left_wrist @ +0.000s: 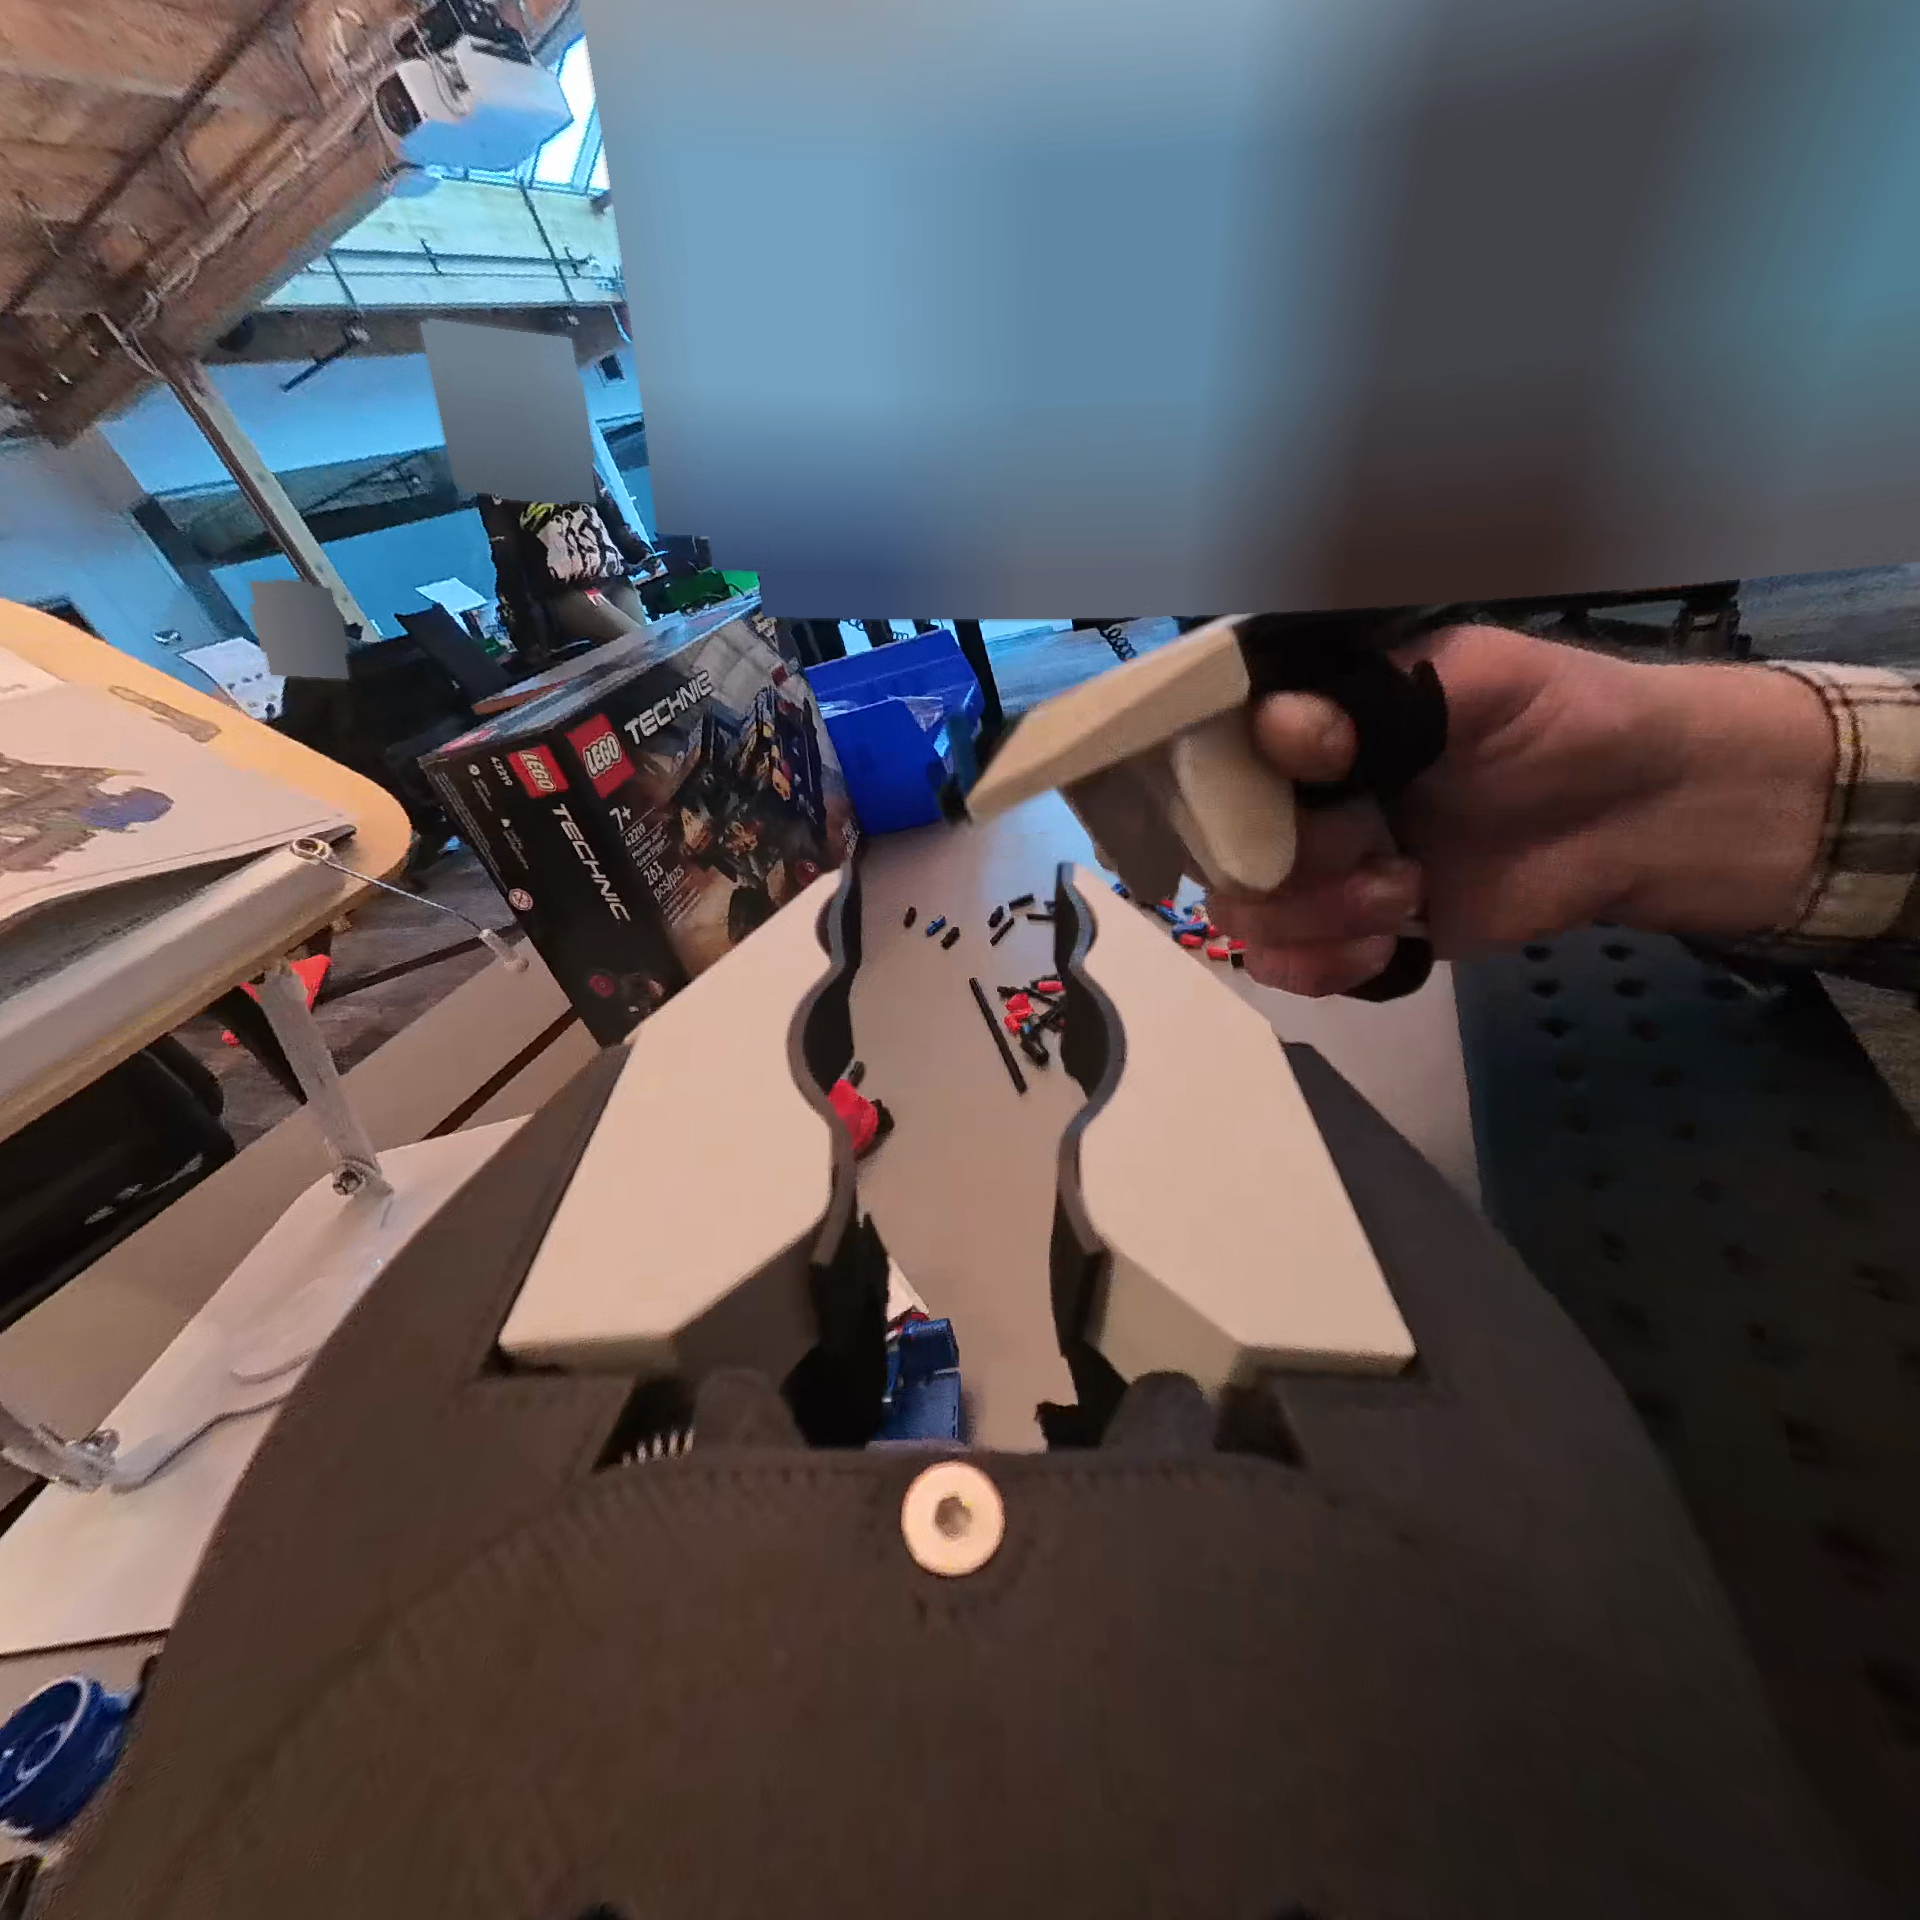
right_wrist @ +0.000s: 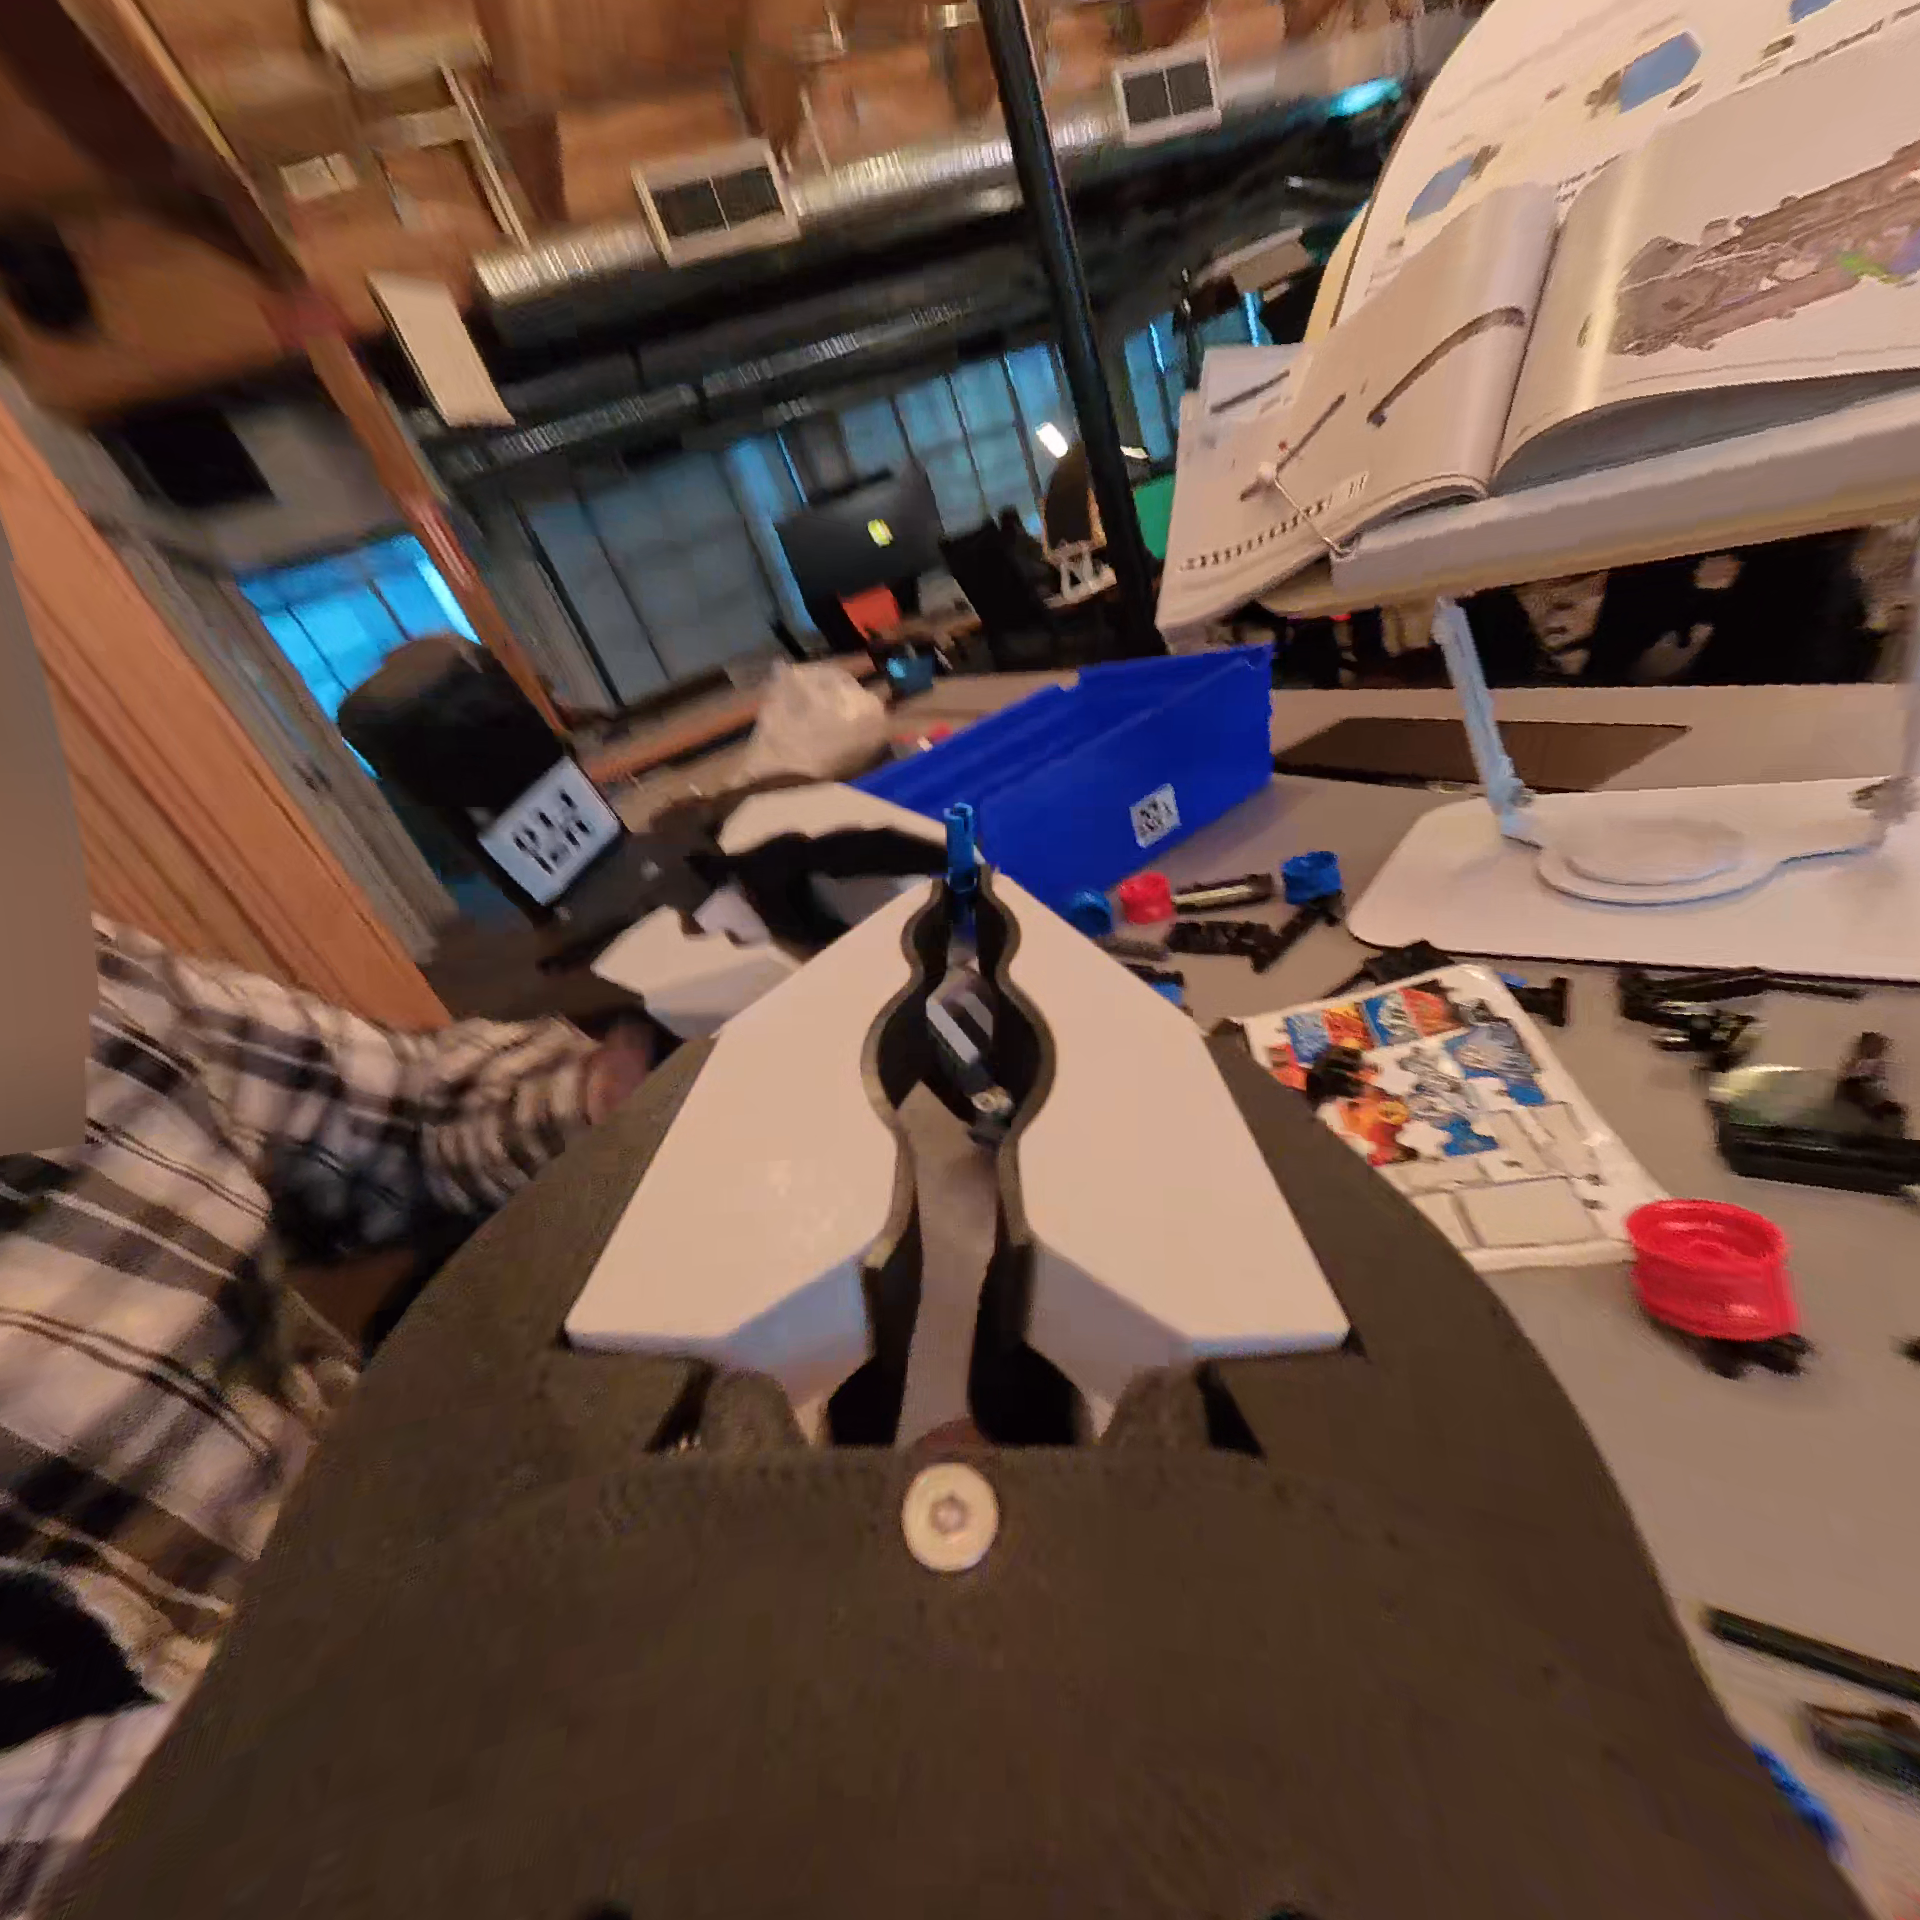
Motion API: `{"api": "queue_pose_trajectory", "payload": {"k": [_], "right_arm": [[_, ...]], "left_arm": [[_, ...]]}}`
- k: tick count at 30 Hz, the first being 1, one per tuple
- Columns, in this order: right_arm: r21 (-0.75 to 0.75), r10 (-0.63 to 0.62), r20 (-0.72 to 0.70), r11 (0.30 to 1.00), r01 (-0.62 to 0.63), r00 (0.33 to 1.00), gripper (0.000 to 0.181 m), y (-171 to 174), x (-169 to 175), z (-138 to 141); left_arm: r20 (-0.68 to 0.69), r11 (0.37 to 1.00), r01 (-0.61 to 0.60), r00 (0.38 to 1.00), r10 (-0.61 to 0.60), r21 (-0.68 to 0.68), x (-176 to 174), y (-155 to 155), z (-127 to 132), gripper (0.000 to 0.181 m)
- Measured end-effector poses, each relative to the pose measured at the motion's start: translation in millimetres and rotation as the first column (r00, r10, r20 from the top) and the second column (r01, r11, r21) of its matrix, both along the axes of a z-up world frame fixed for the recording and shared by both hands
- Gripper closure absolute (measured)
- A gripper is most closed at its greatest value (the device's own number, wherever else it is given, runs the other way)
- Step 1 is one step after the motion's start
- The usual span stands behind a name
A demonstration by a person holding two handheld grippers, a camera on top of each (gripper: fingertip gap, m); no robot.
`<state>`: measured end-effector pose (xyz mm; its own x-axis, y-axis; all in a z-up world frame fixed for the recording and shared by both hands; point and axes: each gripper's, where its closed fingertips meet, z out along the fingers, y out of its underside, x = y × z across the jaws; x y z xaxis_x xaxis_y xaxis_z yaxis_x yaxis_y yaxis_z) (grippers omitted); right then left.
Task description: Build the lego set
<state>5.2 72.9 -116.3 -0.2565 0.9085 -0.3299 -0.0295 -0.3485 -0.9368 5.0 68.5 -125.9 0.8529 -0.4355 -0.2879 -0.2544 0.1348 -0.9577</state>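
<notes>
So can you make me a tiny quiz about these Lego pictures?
1. True or false: the right claw is pinching a small blue plastic pin.
2. The left claw is: A open, B shut on a brick.
3. What colour is the ribbed plastic wheel hub beside the colourful sticker sheet on the grey table?

Key: 1 true; 2 A; 3 red.
</notes>
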Motion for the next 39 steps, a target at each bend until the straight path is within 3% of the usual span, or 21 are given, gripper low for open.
{"api": "queue_pose_trajectory", "payload": {"k": [8,17,27,32,39], "right_arm": [[-0.284,0.067,-0.112,0.954,-0.097,0.991,0.178,-8,-7,2],[-0.367,0.038,-0.116,0.927,-0.078,0.993,0.178,-14,-17,-8],[-0.476,-0.064,-0.124,0.879,-0.003,0.99,0.178,-11,-23,-10],[-0.398,-0.09,-0.072,0.916,0.054,0.993,0.178,-10,-24,-15],[-0.249,0.01,0.081,0.968,0.011,0.997,0.178,-9,-23,-27]], "left_arm": [[-0.172,0.996,-0.068,0.982,0.078,0.06,12,12,-9,0.146],[-0.298,0.971,-0.187,0.928,0.223,0.147,13,30,-10,0.171],[-0.452,0.938,-0.247,0.826,0.336,0.245,11,36,-13,0.177],[-0.456,0.945,-0.247,0.83,0.32,0.214,10,39,-18,0.18],[-0.495,0.962,-0.219,0.825,0.273,0.165,11,42,-29,0.18]]}}
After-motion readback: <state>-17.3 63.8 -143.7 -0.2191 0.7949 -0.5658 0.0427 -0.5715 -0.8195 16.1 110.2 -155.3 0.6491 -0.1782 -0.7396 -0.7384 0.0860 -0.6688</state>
